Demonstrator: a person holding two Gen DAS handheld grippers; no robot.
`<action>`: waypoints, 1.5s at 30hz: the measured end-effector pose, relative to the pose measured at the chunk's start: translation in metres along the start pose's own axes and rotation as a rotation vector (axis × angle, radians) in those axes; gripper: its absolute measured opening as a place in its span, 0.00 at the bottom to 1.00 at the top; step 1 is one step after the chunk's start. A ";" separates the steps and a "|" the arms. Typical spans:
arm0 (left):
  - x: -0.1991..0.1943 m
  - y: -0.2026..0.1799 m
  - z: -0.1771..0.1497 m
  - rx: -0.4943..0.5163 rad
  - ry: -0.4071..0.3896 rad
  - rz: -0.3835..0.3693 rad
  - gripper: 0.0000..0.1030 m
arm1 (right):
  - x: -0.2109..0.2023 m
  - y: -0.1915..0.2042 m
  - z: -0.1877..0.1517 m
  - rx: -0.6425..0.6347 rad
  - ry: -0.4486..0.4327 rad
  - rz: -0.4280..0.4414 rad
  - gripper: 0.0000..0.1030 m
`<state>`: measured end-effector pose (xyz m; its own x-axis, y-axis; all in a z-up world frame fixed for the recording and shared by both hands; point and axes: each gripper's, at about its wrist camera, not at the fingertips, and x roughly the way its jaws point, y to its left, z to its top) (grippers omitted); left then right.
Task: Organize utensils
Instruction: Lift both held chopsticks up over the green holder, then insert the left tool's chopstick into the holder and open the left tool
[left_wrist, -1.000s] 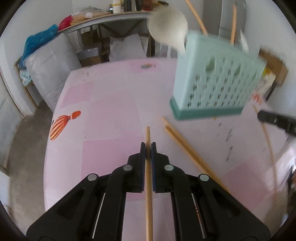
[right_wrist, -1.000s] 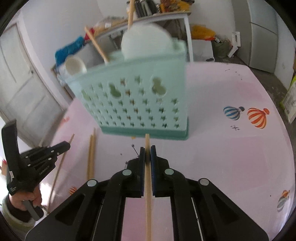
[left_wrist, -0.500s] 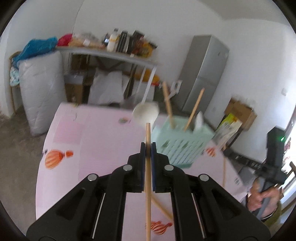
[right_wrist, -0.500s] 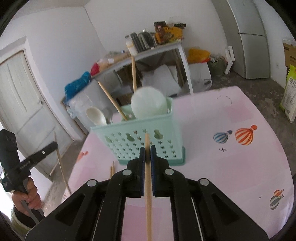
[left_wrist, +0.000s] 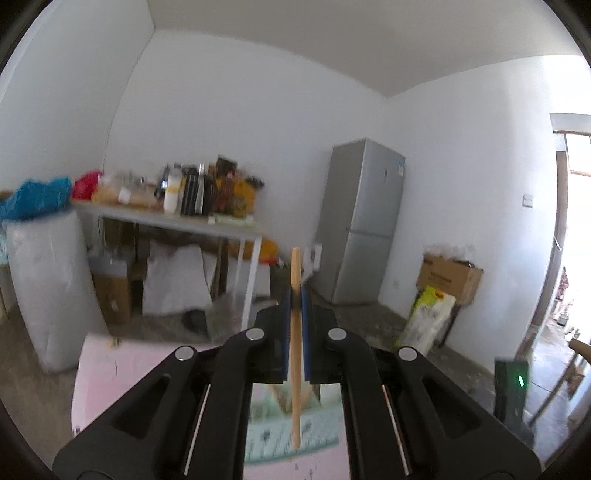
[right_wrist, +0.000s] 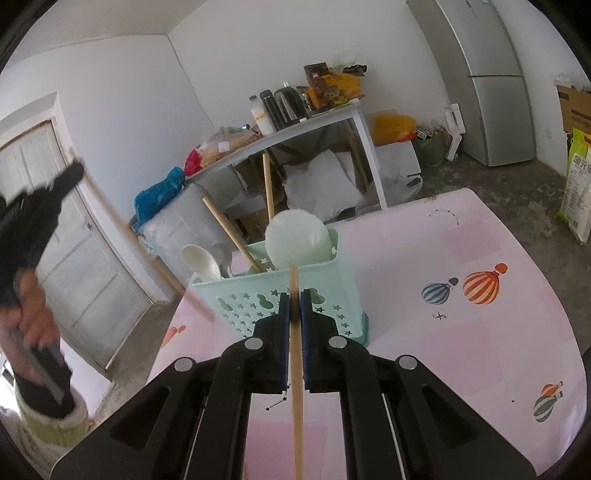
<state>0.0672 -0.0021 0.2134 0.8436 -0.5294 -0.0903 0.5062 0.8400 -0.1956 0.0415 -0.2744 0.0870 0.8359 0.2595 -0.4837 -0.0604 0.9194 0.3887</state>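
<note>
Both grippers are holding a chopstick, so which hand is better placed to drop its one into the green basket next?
Probably the right. The right gripper points its chopstick down toward the basket. The left gripper faces the far wall, basket mostly hidden beneath it.

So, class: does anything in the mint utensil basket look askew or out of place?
Yes. In the mint basket, one wooden chopstick leans steeply left while another chopstick stands nearly upright; nothing looks spilled or damaged.

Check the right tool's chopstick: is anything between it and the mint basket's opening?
Nothing visible blocks the way. The right tool grips its chopstick in front of the basket; inside, a round white ladle, spoon and two chopsticks crowd the opening.
</note>
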 end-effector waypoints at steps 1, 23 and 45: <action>0.005 -0.003 0.005 0.008 -0.019 0.008 0.04 | 0.000 0.000 0.000 0.001 -0.003 0.002 0.06; 0.097 -0.013 -0.062 -0.013 0.096 0.074 0.05 | -0.001 -0.010 0.005 0.013 -0.012 0.011 0.06; 0.004 0.029 -0.115 -0.019 0.245 0.114 0.78 | -0.016 0.004 0.006 -0.009 -0.054 -0.008 0.06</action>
<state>0.0647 0.0069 0.0955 0.8254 -0.4463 -0.3459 0.4045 0.8948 -0.1891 0.0307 -0.2766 0.1008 0.8644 0.2364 -0.4437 -0.0588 0.9241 0.3777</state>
